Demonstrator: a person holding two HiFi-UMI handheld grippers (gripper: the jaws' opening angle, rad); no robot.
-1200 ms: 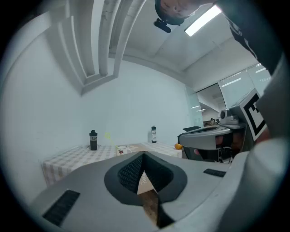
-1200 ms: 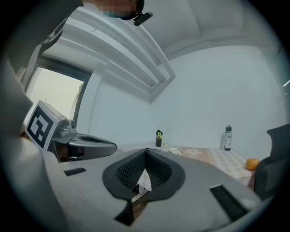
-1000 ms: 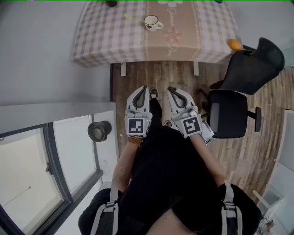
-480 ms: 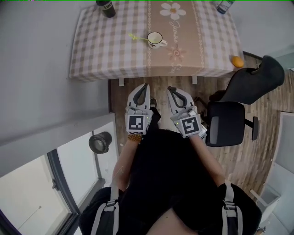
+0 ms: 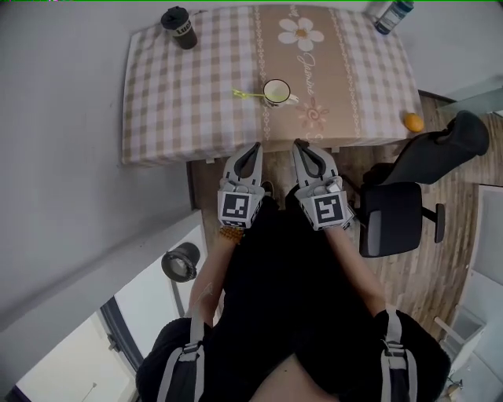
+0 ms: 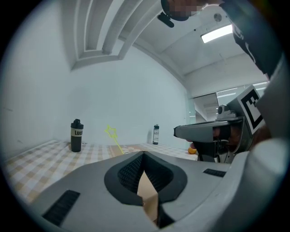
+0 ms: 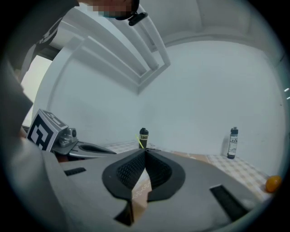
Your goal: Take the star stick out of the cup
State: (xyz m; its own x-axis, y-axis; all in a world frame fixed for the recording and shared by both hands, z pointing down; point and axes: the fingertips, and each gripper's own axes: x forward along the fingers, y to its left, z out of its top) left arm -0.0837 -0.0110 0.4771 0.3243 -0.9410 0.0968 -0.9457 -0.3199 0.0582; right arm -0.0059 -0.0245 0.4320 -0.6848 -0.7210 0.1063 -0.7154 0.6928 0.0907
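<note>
From the head view, a tabletop (image 5: pixel 165 110) fills the upper part. It is covered by a pink-and-white checked cloth with a beige flowered runner (image 5: pixel 306 55) down its middle. A white cup (image 5: pixel 277 93) stands on the runner's left edge, towards the near side. The yellow-green star stick (image 5: pixel 245 95) is in the cup and leans out over the rim to the left. A dark tumbler (image 5: pixel 179 27) stands at the far left corner, a bottle (image 5: pixel 391 16) at the far right, and an orange (image 5: pixel 413 122) at the near right edge. A black office chair (image 5: pixel 401 212) sits on the wooden floor (image 5: pixel 428 275) to the right. The left gripper (image 5: pixel 253 147) and the right gripper (image 5: pixel 299 145) are side by side at the tabletop's near edge, short of the cup, each with its jaws together.

In the left gripper view, the jaws meet at their tips with nothing between them. Beyond them the star stick (image 6: pixel 113 137) rises slanted, its star end uppermost. The tumbler (image 6: pixel 76 135) is to its left and the bottle (image 6: pixel 156 134) to its right, against a plain pale wall (image 6: pixel 113 81). The right gripper shows at the right edge.

In the right gripper view, the jaws are likewise closed and empty. The tumbler (image 7: pixel 143 135) stands straight ahead with the star stick (image 7: pixel 141 142) just before it. The bottle (image 7: pixel 233 143) and the orange (image 7: pixel 272 183) are to the right.
</note>
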